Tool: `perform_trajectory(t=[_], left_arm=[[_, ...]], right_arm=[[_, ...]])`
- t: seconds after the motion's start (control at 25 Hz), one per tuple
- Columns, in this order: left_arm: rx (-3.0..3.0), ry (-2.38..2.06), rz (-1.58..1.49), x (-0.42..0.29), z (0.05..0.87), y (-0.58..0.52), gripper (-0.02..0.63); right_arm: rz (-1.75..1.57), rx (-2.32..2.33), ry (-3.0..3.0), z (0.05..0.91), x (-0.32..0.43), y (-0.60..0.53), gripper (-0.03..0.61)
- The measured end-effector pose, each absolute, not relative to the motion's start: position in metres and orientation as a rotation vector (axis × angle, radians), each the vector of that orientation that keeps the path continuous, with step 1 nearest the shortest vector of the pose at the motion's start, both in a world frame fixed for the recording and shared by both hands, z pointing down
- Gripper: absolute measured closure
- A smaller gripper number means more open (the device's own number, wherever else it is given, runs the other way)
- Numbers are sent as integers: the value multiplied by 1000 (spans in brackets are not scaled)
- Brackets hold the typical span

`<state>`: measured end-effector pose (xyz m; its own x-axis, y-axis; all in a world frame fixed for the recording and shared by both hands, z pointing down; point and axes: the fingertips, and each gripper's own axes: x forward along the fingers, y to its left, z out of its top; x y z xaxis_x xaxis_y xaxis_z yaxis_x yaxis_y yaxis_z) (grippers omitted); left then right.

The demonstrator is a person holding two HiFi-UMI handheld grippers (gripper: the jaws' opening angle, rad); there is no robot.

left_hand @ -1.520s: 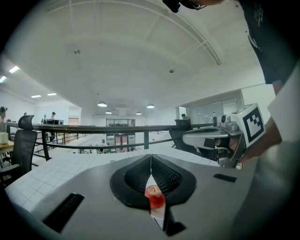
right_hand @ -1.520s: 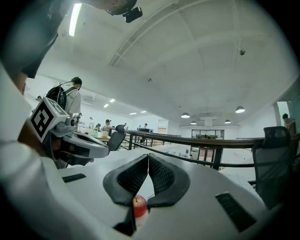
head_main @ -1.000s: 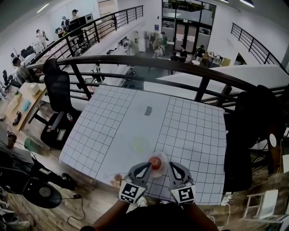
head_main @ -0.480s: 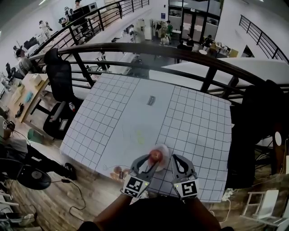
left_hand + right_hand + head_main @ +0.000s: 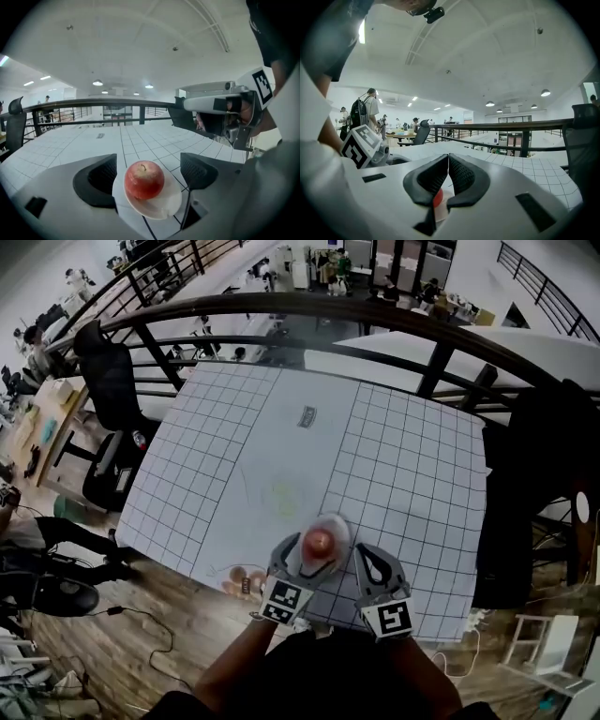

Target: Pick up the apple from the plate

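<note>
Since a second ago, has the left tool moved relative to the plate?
Yes. In the head view the left tool sat shut at the near-left edge of the plate; now it is further forward, jaws opening either side of the apple.

The apple (image 5: 319, 544) sits on the plate (image 5: 339, 531). The plate rests on the table (image 5: 403, 465) near its 6 o'clock edge. A small label (image 5: 307, 416) lies at 12 o'clock, well apart.

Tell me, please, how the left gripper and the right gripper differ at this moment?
The left gripper has jaws apart and opening; the right gripper has them together. The left gripper has the apple, on the plate, between its jaws; the right gripper holds nothing. Both carry marker cubes.
</note>
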<state>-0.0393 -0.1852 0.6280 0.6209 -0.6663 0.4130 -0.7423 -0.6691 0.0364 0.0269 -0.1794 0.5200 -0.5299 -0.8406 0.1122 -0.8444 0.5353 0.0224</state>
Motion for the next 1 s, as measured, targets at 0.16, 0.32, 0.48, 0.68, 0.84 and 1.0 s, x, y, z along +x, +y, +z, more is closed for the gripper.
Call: perform_trajectory(t=[0.16,0.32,0.48,0.68,0.84,1.0], left_arm=[[2594,-1124,642,-36,662,-190,184],[2594,-1107,701,-33,677,-193,184],[2580,-1101,751,-32,690,-196,184],[2593,-1096,787,-28,700,-198,184],[2587,-1113,796,-28,704,-201,184],[2583,-1115,790,-28,703,-205,186]], right_arm=[[59,1463,-2663,525,28,-184,555],[77,1469,-2663,530,30,-184,554],[99,1457,-2645,540,33,-182,555],[169,1451,-2584,566,42,-179,555],[235,1447,-2536,587,47,-176,555],[270,1446,-2513,598,54,-173,555]])
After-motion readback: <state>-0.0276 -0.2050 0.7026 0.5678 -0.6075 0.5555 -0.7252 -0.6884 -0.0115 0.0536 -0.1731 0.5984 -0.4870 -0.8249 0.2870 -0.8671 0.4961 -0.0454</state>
